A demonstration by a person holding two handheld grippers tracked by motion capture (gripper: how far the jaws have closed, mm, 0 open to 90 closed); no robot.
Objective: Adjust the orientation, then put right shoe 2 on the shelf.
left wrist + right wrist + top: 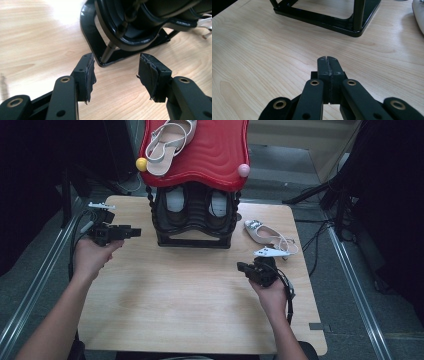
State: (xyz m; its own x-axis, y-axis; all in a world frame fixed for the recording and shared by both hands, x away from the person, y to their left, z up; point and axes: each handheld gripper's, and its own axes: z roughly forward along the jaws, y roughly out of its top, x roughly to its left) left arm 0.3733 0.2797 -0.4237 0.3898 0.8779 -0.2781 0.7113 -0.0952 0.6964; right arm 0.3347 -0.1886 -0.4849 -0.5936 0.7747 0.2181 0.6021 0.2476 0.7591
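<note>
Black shoe rack on the bench; left hand-held gripper gapes empty beside it, right hand-held gripper pinched closed, empty.

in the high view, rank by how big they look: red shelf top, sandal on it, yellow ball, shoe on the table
1. red shelf top, by far the largest
2. sandal on it
3. shoe on the table; it looks a bit smaller than the sandal, but the sandal sits nearer the camera, so that order is unsure
4. yellow ball, smallest
</note>
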